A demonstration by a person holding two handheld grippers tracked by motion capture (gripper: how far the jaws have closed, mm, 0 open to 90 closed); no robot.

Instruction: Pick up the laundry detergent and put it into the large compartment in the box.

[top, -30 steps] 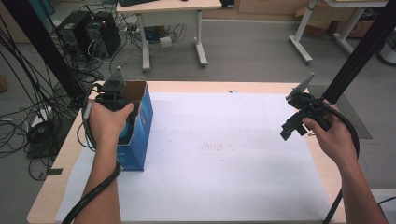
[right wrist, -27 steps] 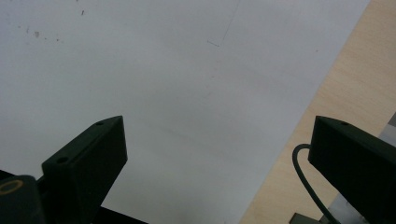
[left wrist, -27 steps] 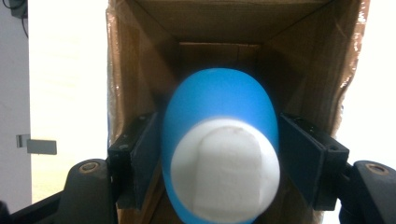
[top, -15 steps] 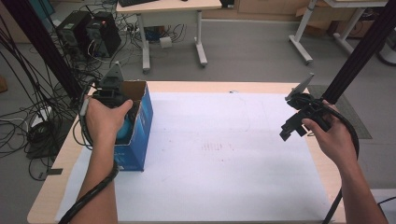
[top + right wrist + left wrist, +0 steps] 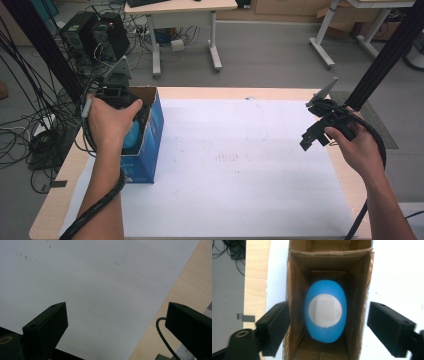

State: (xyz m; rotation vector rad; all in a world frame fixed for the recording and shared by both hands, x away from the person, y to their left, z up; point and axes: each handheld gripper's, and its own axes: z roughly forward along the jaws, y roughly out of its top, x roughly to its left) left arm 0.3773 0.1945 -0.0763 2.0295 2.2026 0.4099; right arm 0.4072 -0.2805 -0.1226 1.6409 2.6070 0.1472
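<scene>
A blue cardboard box (image 5: 149, 145) stands open-topped at the table's left side. Inside it lies a blue egg-shaped object (image 5: 325, 311) with a pale round patch on top, also glimpsed as a blue egg-shaped object (image 5: 133, 135) in the high view. My left gripper (image 5: 327, 327) hovers right above the box mouth, open, its jaws spread wider than the box walls (image 5: 359, 302) and holding nothing. My right gripper (image 5: 316, 131) is held above the table's right side, open and empty, and its own view looks down on the white sheet (image 5: 95, 290).
A white sheet (image 5: 240, 165) covers most of the wooden table (image 5: 350, 185). The table's right edge (image 5: 190, 282) lies near the right gripper. Cables and computer towers (image 5: 95, 35) sit on the floor at the left, with desks (image 5: 185, 10) beyond.
The left hand has shifted slightly over the box. The right gripper has stayed where it was.
</scene>
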